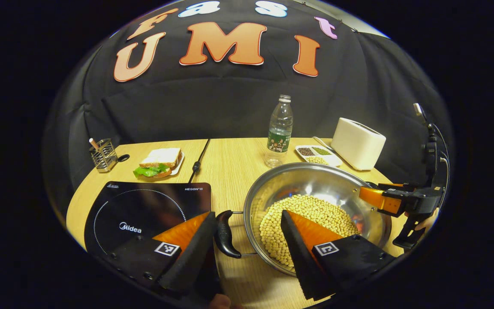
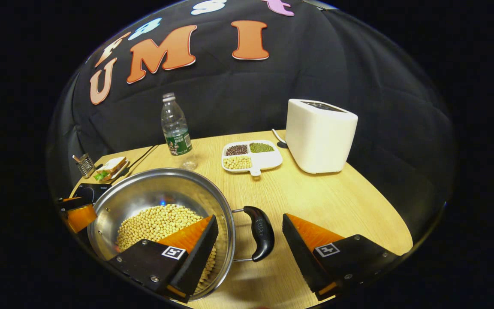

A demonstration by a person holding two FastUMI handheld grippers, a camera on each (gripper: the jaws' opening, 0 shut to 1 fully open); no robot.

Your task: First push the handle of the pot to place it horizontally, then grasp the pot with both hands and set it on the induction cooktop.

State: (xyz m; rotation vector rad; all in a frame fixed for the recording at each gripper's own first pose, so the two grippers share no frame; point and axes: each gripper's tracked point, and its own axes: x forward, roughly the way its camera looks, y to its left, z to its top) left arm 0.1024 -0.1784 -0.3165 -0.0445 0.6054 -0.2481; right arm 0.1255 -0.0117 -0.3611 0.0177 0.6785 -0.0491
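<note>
Steel, wide and shallow, the pot (image 1: 315, 201) is sitting on the wooden table (image 1: 234, 163), holding a bed of soybeans (image 1: 307, 219), just to the right of the induction cooktop (image 1: 144, 214), which is lying flat and bare. Each side of the pot is carrying a dark loop handle. In the left gripper view, the left gripper (image 1: 247, 240) is hanging with its jaws spread, and the left handle (image 1: 224, 234) is lying right in the gap between them, its long axis running along the rim, crosswise to the direction the jaws would close. In the right gripper view, the right gripper (image 2: 249, 244) is likewise standing wide, straddling the right handle (image 2: 260, 231), one finger reaching over the rim above the beans, the other outside on the table. Neither pair is pinching anything yet. Both handles are looking level, so the push step seems done, and closing on both handles for the lift is probably next. Since the cooktop is lying on the left gripper's side, the carry would be heading leftward, with the left hand leading
</note>
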